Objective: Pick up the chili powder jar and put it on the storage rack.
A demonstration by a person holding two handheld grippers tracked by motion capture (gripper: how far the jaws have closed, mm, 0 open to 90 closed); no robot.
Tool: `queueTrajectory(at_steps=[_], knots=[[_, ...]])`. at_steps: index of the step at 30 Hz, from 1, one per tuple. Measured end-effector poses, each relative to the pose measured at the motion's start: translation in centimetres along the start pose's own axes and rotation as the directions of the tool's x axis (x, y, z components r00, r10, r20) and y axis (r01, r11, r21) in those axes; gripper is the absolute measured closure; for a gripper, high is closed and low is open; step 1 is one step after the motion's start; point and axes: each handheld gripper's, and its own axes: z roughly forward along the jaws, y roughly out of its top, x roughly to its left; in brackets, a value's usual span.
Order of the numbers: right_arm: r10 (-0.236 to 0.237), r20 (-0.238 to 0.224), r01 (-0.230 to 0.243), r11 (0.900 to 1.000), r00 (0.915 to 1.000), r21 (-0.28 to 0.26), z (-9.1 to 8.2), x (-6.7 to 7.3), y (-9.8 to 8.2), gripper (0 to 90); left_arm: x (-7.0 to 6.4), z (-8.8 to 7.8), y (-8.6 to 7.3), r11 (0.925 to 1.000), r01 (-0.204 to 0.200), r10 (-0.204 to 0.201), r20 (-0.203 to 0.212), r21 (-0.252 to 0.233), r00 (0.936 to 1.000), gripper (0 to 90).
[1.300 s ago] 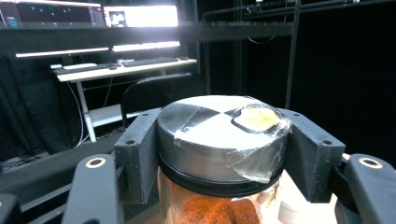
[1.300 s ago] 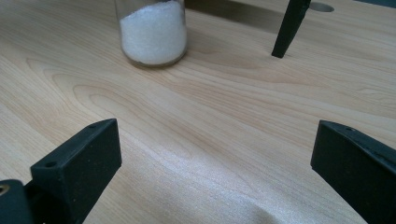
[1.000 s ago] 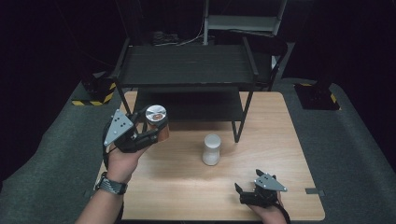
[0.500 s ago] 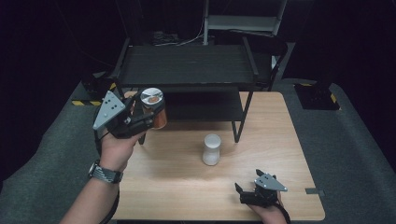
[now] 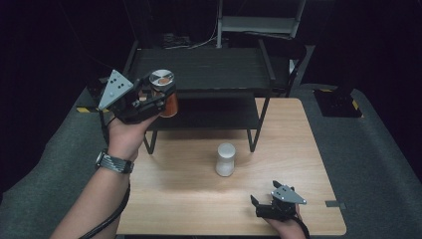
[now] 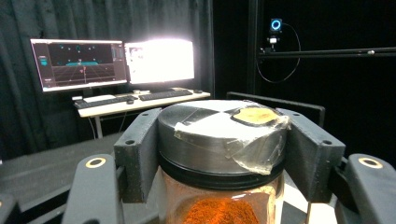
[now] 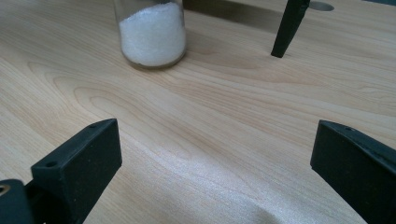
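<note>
My left gripper (image 5: 160,94) is shut on a jar of orange powder (image 5: 164,94) with a silver lid, held in the air at the left front corner of the black two-tier rack (image 5: 199,69). In the left gripper view the jar (image 6: 223,140) sits between both jaws, its lid taped. A jar of white powder (image 5: 225,159) stands upright on the wooden table (image 5: 179,199). My right gripper (image 5: 260,205) rests low near the table's front right, open, with nothing between its jaws; the white jar (image 7: 152,32) stands ahead of it.
A rack leg (image 7: 289,28) stands on the table to the right of the white jar. Grey padding (image 5: 378,164) surrounds the table. Monitors and a keyboard on a desk (image 6: 112,65) lie far behind in the left gripper view.
My left gripper has lifted the orange jar up and away from the table to the level of the rack's top shelf. The right gripper has stayed in place.
</note>
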Motion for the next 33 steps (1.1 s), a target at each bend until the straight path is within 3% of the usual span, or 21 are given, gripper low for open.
queueTrajectory(at_steps=[3, 13, 19, 33], knots=[[0.0, 0.0, 0.0, 1.0, 1.0, 0.003, 0.0, 0.0, 0.1, 1.9, 0.1, 0.5, 0.5, 0.9999, 0.011, -0.011, -0.005, -0.006, 0.9999, 34.8], [-0.003, -0.003, 0.003, 1.0, 1.0, 0.001, 0.0, 0.0, 0.0, 1.9, 0.1, 3.3, 2.8, 0.9996, -0.028, 0.028, -0.05, -0.004, 0.9984, 34.8], [-0.008, 0.0, 0.008, 1.0, 1.0, 0.004, 0.0, 0.1, 0.1, 1.9, 0.6, 5.0, 2.8, 1.0, -0.001, 0.001, -0.056, -0.008, 0.9985, 34.8], [-0.005, -0.008, 0.005, 1.0, 1.0, -0.004, 0.0, -0.1, -0.1, 1.9, 1.6, 8.2, 2.1, 0.9998, -0.008, 0.01, -0.09, 0.02, 0.9959, 34.8]])
